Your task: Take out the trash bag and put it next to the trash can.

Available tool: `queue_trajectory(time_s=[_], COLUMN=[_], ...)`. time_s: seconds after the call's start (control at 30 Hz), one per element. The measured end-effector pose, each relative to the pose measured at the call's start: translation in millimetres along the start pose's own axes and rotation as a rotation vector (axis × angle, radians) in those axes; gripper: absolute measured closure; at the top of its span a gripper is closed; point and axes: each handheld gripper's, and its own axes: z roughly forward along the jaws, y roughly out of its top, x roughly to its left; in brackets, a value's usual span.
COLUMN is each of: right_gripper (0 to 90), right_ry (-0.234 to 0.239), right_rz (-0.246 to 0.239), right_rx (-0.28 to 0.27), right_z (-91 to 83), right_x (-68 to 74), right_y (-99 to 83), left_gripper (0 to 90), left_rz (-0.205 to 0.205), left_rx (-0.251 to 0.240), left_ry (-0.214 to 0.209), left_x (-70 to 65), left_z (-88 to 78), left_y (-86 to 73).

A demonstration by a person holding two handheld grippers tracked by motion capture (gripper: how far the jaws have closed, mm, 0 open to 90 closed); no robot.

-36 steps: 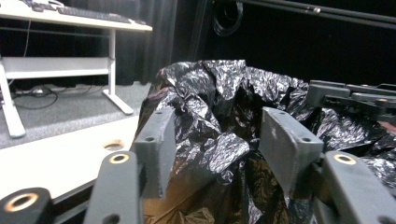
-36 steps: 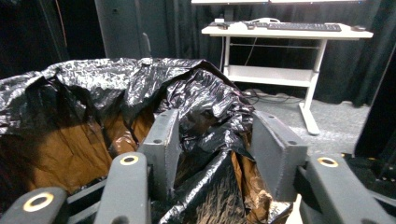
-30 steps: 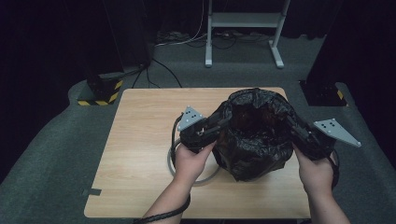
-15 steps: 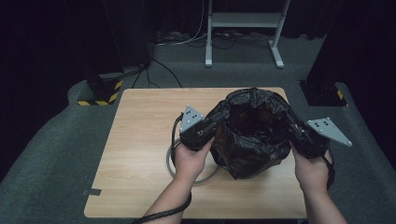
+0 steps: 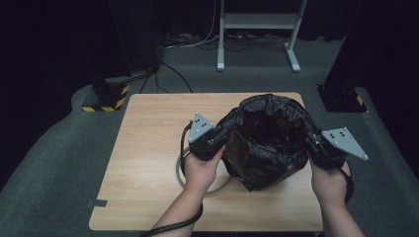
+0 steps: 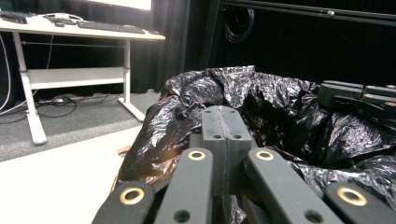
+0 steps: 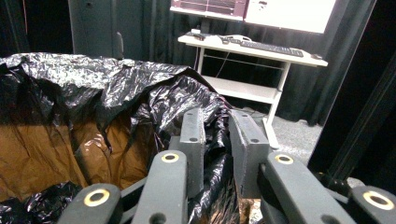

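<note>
where its rim gapes, black bag [image 5: 264, 143] on table [image 5: 148, 148]

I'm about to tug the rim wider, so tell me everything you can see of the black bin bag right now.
The black bin bag is thin, glossy, crinkled plastic. It stands upright on the wooden table, its mouth open and roughly round. The rim is rumpled and folded outward, and brown shows inside. The left gripper is shut on its left rim. The right gripper has plastic between its jaws at the right rim, and they have just been closing.
</note>
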Motion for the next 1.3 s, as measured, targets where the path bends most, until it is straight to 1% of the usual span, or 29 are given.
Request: queue_trajectory(time_s=[0.1, 0.13, 0.17, 0.2, 0.23, 0.37, 0.43, 0.57, 0.63, 0.7, 0.77, 0.83, 0.93, 1.03, 1.07, 1.1, 1.2, 1.3], right_gripper=[77.4, 84.3, 84.3, 87.4, 89.5, 89.9, 89.8, 89.7, 89.7, 89.7, 89.7, 89.8, 89.7, 89.7, 89.7, 89.7, 89.8, 89.9], right_ry=[0.007, -0.004, -0.004, 0.006, 0.007, 0.02, 0.021, 0.013, 0.039, 0.067, 0.066, 0.051, 0.038, 0.045, 0.057, 0.057, 0.075, 0.108], right_rz=[0.008, 0.013, 0.013, 0.024, 0.022, 0.013, 0.018, 0.008, -0.01, -0.002, 0.004, 0.003, 0.025, 0.035, 0.036, 0.036, 0.037, 0.016], right_rx=[-0.002, -0.015, -0.015, -0.015, -0.01, -0.002, -0.006, -0.037, -0.038, -0.044, -0.057, -0.078, -0.116, -0.141, -0.158, -0.158, -0.173, -0.172], right_z=[-0.8, -2.8, -2.8, -3.5, -3.8, -3.8, -4.5, -8.3, -9.0, -10.5, -12.6, -15.5, -20.2, -23.4, -25.0, -25.0, -26.8, -26.0], right_x=[-1.0, -3.1, -3.1, -5.0, -6.6, -8.5, -8.2, -3.5, -1.1, 0.2, 1.9, 5.3, 11.1, 17.7, 25.6, 25.6, 37.5, 54.5], right_y=[0.4, 2.3, 2.3, 3.8, 4.8, 6.0, 6.4, 7.6, 9.1, 11.8, 14.4, 18.1, 25.2, 32.8, 38.6, 38.6, 42.8, 42.3], left_gripper=[90.0, 90.0, 90.0, 90.0, 90.0, 90.0, 90.0, 90.0, 90.0, 90.0, 90.0, 90.0, 90.0, 90.0, 90.0, 90.0, 90.0, 90.0], left_rz=[-0.012, -0.013, -0.01, -0.012, -0.013, -0.017, -0.017, -0.015, -0.015, -0.019, -0.015, -0.014, -0.014, -0.005, -0.003, 0.0, 0.0, -0.001], left_rx=[-0.003, -0.004, -0.004, -0.006, -0.006, -0.011, -0.016, -0.036, -0.047, -0.058, -0.066, -0.079, -0.095, -0.113, -0.117, -0.113, -0.108, -0.082], left_ry=[-0.002, -0.002, -0.001, 0.0, 0.0, -0.001, -0.001, -0.005, -0.006, -0.01, -0.01, -0.014, -0.012, -0.009, -0.009, -0.009, -0.012, -0.022], left_x=[0.1, 0.3, 0.6, 0.6, 0.7, 0.6, 0.2, -1.5, -2.3, -3.0, -3.5, -4.3, -4.5, -3.9, -3.8, -3.9, -3.4, -1.1], left_z=[0.3, 0.3, 0.3, 0.2, 0.1, 0.0, -0.6, -4.5, -6.4, -8.4, -10.4, -12.9, -17.1, -22.3, -24.0, -25.2, -28.1, -30.1], left_y=[-0.6, -0.9, -1.0, -1.1, -1.2, -1.4, -1.0, 1.3, 2.7, 4.0, 5.2, 7.3, 11.8, 17.9, 19.6, 20.1, 18.1, 14.0])
